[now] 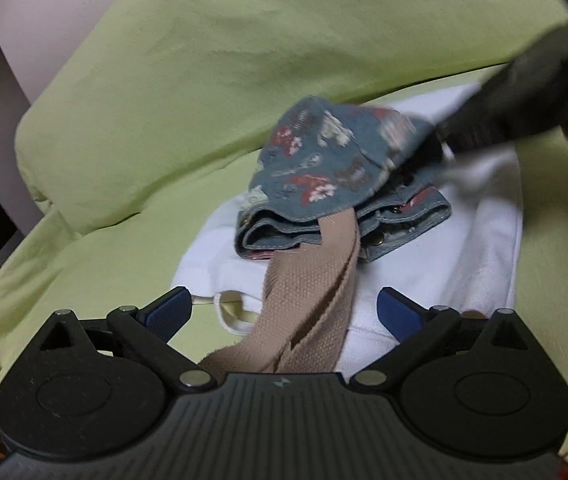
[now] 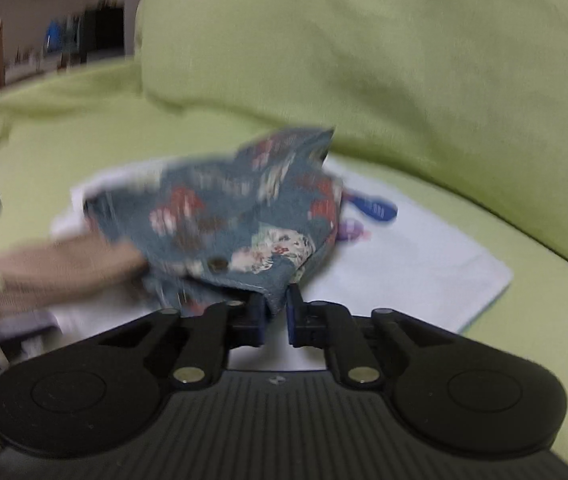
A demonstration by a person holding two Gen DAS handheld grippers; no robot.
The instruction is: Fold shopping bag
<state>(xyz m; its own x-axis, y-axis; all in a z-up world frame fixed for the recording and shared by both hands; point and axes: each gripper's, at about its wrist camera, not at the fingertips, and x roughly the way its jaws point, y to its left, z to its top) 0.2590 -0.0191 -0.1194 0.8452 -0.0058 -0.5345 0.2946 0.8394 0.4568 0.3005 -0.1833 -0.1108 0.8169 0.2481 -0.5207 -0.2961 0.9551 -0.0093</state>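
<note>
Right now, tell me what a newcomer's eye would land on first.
The blue floral shopping bag, bunched on a white cloth atop the green sofa. The right hand-held gripper pinches its edge, while tan straps trail toward the open left hand-held gripper.

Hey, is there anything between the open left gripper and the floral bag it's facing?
Only the bag's own tan strap, which runs from the floral bag back between the left gripper fingers. Nothing else visible stands between them.
</note>
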